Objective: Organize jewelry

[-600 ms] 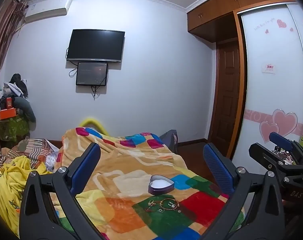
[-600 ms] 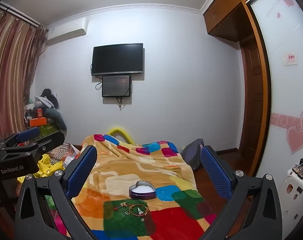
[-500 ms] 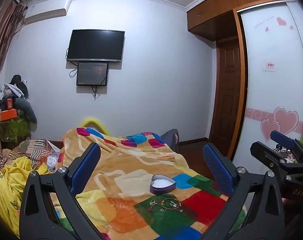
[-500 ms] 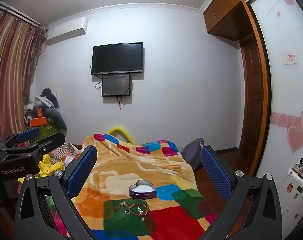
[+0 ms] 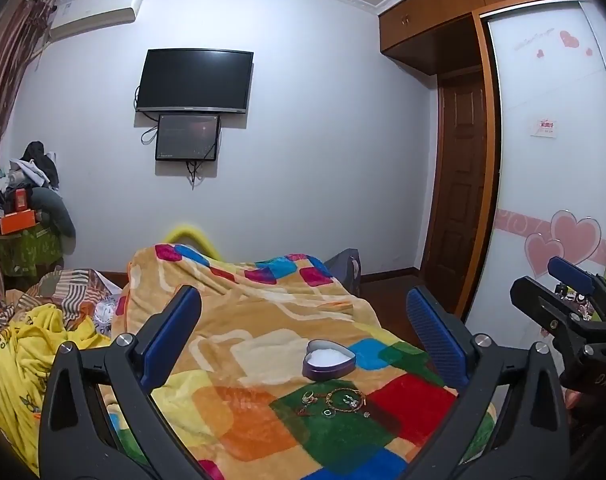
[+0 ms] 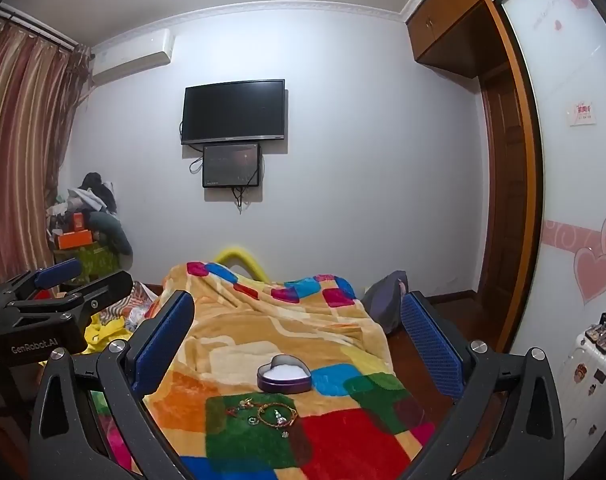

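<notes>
A purple heart-shaped tin (image 5: 329, 364) (image 6: 284, 374) with white lining sits open on the checked blanket (image 5: 263, 320) (image 6: 263, 328). Just in front of it, on a green square, lie a gold bracelet (image 5: 345, 397) (image 6: 276, 413) and small rings and charms (image 5: 307, 398) (image 6: 247, 405). My left gripper (image 5: 303, 316) hovers wide open well short of them, nothing between its blue pads. My right gripper (image 6: 297, 312) is likewise wide open and empty. Each gripper shows at the edge of the other's view: the right one (image 5: 571, 292) and the left one (image 6: 59, 280).
The bed runs toward a white wall with a television (image 5: 194, 81). Yellow and striped bedding (image 5: 31, 340) lies heaped on the left beside piled clutter (image 5: 23, 208). A wardrobe with heart stickers (image 5: 559, 200) and a wooden door (image 5: 459, 208) stand on the right.
Both views have shifted only slightly; the tin and jewelry sit a touch further right in the left wrist view. Both grippers stay open and empty.
</notes>
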Demonstrator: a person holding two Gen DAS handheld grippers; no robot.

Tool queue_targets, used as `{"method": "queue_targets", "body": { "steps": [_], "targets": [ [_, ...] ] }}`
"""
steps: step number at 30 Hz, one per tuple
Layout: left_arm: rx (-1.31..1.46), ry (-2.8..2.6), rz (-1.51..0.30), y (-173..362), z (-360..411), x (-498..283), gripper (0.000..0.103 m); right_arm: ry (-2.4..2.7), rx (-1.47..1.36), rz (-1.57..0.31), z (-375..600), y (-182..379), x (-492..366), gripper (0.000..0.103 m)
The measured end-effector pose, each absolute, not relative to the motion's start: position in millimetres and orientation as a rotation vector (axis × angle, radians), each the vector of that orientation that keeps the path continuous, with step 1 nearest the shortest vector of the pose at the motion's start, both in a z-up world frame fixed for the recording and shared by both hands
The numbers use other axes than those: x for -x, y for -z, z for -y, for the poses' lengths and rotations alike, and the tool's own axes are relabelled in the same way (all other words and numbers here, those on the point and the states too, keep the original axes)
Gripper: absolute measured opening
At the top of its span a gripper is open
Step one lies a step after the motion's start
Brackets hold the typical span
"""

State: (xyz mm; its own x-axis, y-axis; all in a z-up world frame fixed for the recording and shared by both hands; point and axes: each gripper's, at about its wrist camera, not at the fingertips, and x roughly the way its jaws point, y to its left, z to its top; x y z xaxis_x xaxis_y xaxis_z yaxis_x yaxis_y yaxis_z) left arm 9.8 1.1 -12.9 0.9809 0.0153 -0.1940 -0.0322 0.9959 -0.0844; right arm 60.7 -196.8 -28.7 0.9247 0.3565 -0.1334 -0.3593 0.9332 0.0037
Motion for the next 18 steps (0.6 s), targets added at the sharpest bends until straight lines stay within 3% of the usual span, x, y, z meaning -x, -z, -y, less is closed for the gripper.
{"method": "queue_targets", "body": {
  "steps": [18],
  "targets": [
    [0.095,-0.019,-0.233,14.5,-1.2,-16.2,0.103,-0.367,0.027,-0.157,197.4,31.2,-65.6,0.103]
  ]
}}
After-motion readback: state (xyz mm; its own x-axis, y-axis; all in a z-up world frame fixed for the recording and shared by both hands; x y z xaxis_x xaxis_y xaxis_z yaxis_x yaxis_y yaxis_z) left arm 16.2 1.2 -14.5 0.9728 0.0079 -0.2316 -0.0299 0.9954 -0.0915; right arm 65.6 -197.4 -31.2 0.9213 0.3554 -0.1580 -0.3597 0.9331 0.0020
